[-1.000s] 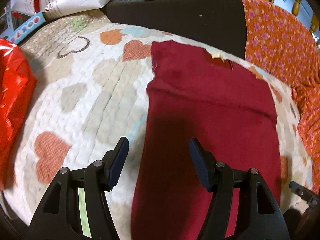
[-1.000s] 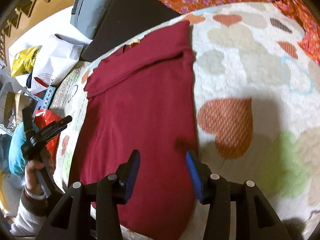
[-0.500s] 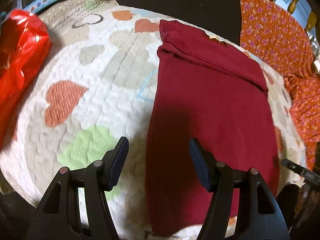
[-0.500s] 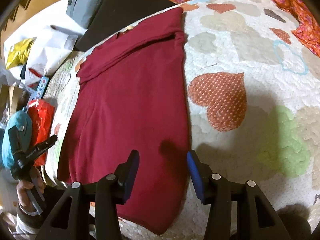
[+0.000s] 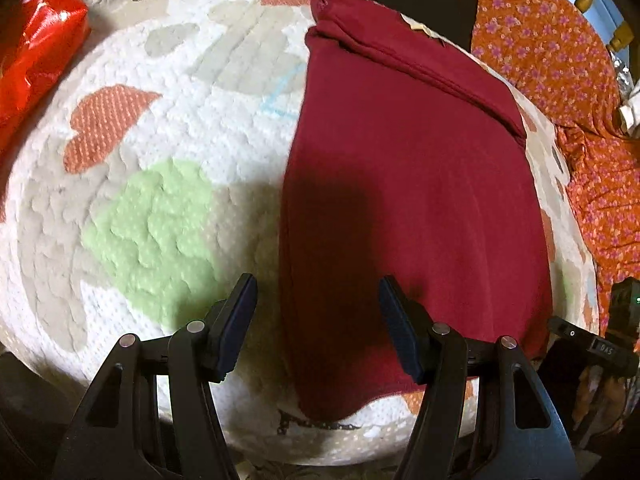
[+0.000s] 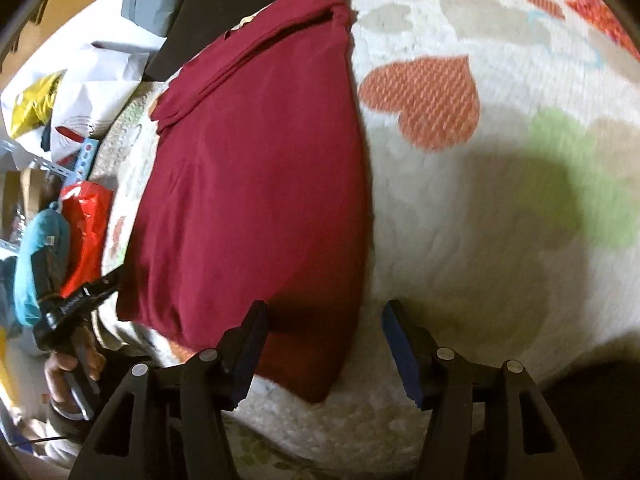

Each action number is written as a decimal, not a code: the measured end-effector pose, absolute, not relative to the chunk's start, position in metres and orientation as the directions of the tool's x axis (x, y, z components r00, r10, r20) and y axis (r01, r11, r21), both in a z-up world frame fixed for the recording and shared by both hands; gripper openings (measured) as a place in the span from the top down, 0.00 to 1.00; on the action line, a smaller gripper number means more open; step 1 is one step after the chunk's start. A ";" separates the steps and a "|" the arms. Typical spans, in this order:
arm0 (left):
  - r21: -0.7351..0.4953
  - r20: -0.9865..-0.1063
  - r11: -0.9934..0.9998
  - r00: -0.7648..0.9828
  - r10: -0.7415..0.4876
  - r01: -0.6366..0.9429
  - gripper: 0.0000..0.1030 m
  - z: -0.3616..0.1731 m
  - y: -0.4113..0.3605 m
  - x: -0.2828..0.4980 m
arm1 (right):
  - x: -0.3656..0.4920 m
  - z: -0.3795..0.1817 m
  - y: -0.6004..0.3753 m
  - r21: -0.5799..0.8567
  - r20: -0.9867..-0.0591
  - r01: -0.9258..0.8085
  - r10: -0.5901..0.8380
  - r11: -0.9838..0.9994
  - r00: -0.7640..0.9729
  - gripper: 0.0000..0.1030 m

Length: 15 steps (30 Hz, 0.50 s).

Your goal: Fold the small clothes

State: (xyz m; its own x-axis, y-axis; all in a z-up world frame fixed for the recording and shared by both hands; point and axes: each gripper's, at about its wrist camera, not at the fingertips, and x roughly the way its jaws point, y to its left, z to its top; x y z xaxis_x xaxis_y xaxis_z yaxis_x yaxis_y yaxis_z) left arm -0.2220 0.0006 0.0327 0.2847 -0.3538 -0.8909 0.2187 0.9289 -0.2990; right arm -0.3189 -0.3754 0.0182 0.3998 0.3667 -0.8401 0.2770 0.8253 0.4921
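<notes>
Left wrist view: left gripper [image 5: 316,320] had its jaws spread wide, holding nothing, poised above the near edge of the quilt [image 5: 168,128]. The dark red garment [image 5: 408,184], a soft matte knit, lay flat as a long narrow rectangle with a folded band across its far end and a small pale label [image 5: 418,26] showing there. Its near hem hung slightly over the quilt's near edge. The quilt was white, puckered, printed with orange, grey and green hearts. A crinkled glossy red bag [image 5: 36,52] sat at the quilt's far left corner; orange floral cloth [image 5: 560,60] bordered the right edge.

Right wrist view: right gripper [image 6: 324,338] also stood with jaws apart and empty, above the garment's [image 6: 256,184] near right corner; its left pad overlapped the red fabric, though contact could not be judged. Image slightly blurred.
</notes>
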 end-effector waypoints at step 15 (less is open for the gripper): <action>-0.313 -0.895 0.912 0.238 -0.377 0.266 0.22 0.023 -0.016 -0.224 | -0.333 0.008 -0.358 0.593 -0.771 0.255 0.446 0.764 0.455 0.47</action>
